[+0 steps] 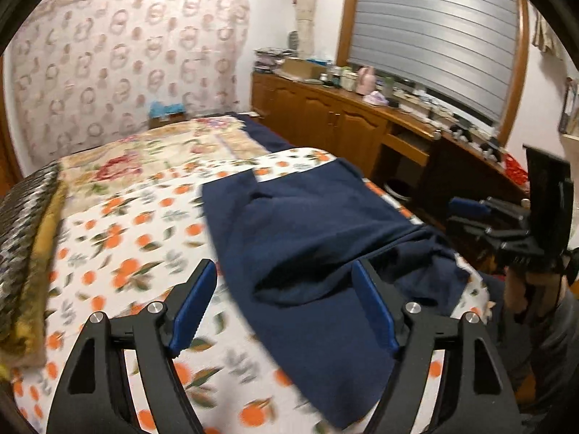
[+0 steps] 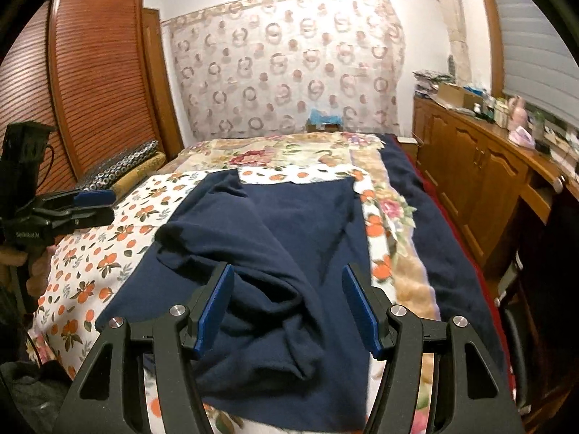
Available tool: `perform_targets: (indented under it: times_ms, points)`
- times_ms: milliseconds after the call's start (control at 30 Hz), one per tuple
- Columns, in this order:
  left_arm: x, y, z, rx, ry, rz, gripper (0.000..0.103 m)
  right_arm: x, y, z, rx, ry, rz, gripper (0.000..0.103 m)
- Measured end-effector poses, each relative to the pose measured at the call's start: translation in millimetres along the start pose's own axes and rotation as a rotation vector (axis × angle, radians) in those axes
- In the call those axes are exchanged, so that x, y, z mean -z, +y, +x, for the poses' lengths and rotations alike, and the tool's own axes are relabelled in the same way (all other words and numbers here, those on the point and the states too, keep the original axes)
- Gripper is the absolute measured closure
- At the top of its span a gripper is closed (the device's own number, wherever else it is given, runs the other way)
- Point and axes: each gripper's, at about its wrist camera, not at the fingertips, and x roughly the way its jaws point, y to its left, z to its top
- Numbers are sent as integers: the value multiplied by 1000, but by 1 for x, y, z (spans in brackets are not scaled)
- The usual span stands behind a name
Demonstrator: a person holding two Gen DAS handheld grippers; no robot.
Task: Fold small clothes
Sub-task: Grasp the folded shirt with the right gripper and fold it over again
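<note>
Navy garment (image 2: 275, 253) is lying partly folded on the orange-print sheet (image 1: 119, 238) of the bed. Left gripper (image 1: 286, 303) and right gripper (image 2: 286, 307) are both hovering released, empty. Judging ahead: pinch only the top layer's edge, carrying it flat to avoid bunching.

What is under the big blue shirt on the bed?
The shirt lies on a white sheet printed with oranges, with a flowery blanket further back. Whatever sits directly beneath the shirt's middle is covered.
</note>
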Motion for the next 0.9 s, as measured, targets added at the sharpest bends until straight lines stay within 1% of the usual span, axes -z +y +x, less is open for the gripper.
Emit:
perform_targets:
  times_ms: [167, 400, 567, 767, 900]
  points:
    - [18, 22, -14, -48, -9, -39, 25, -17, 21, 21, -37, 14, -59, 39]
    - [32, 47, -26, -77, -20, -88, 25, -36, 51, 55, -91, 58, -160, 39]
    - [40, 60, -30, -86, -26, -117, 25, -43, 69, 79, -135, 111, -228, 39]
    - [46, 67, -32, -93, -27, -129, 25, -45, 86, 114, -161, 188, -301, 39]
    - [47, 68, -34, -97, -32, -131, 25, -45, 89, 134, -162, 237, -333, 39]
